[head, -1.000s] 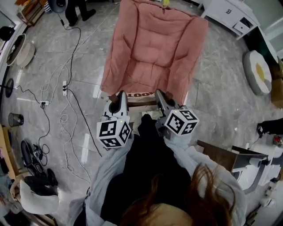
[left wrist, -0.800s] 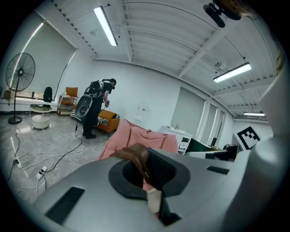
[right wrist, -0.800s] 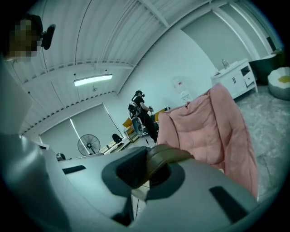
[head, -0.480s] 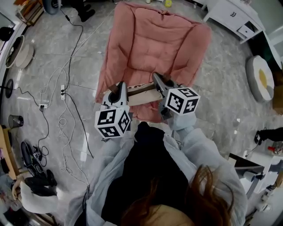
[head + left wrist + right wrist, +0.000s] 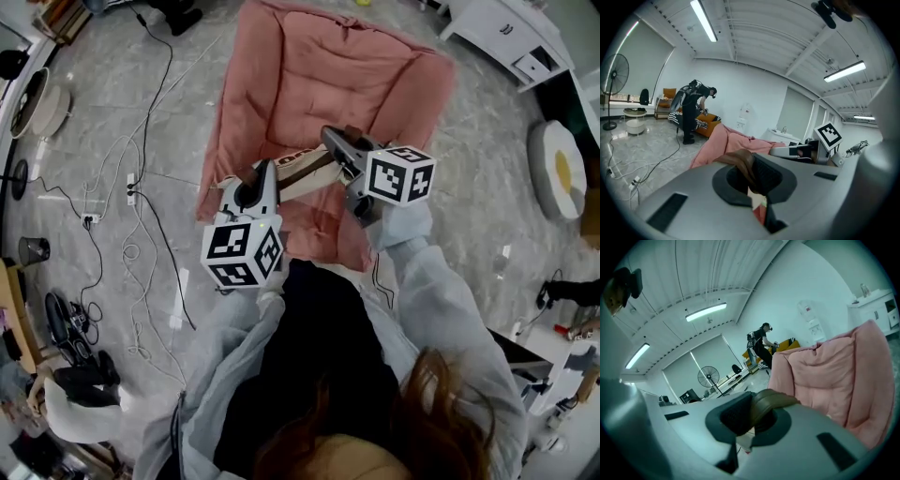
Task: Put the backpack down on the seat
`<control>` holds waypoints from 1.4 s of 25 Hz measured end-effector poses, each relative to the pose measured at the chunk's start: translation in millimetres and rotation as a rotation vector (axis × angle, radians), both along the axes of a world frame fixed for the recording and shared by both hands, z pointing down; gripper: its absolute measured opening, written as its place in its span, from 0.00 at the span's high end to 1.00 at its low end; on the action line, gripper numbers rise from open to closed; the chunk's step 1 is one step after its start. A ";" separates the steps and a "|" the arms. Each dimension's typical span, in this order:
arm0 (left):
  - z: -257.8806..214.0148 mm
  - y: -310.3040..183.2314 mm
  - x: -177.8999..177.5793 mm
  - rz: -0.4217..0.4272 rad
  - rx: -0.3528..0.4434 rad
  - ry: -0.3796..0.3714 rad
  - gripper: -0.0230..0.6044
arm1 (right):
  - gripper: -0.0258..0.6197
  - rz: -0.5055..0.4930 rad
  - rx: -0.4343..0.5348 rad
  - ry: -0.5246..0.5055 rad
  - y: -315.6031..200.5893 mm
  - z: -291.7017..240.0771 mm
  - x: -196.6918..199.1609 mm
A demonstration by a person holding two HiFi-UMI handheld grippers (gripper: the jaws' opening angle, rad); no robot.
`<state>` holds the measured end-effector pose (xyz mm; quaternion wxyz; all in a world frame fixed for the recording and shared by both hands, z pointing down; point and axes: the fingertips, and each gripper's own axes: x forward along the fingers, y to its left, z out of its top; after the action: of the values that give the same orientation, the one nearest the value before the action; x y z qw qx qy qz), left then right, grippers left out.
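Holding firm: left gripper [image 5: 255, 187] and right gripper [image 5: 339, 142] are each clamped shut on a brown strap [image 5: 771, 401], with the flat beige backpack [image 5: 302, 175] slung between them. Lower both evenly and keep it level onto the pink padded seat [image 5: 323, 84] just beyond and beneath. The pack's dark lettering is too blurred to read.

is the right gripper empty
No, the right gripper is shut on a brown strap that runs between its jaws.
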<state>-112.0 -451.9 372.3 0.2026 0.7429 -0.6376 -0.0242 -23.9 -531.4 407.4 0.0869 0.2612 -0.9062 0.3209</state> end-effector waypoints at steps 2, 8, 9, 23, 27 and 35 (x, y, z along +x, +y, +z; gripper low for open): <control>16.4 5.6 15.4 0.038 -0.042 0.014 0.94 | 0.95 -0.023 -0.055 0.007 4.5 17.0 8.4; 108.4 45.1 79.1 0.189 -0.282 0.144 0.94 | 0.95 0.024 -0.228 0.120 42.5 96.0 64.5; 122.9 54.0 86.8 0.202 -0.323 0.181 0.94 | 0.95 0.026 -0.230 0.147 53.0 104.1 73.2; 182.1 152.6 168.4 0.336 -0.537 0.364 0.94 | 0.95 0.047 -0.223 0.417 159.1 149.3 156.4; 200.9 179.0 201.3 0.404 -0.603 0.394 0.94 | 0.95 0.083 -0.255 0.459 183.6 164.5 185.6; 261.9 217.9 233.6 0.478 -0.734 0.424 0.94 | 0.95 0.162 -0.323 0.534 225.8 220.4 221.3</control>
<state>121.6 -234.1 634.2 0.5764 0.7268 -0.3602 0.0986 197.3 -305.6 627.8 0.3363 0.3905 -0.7648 0.3867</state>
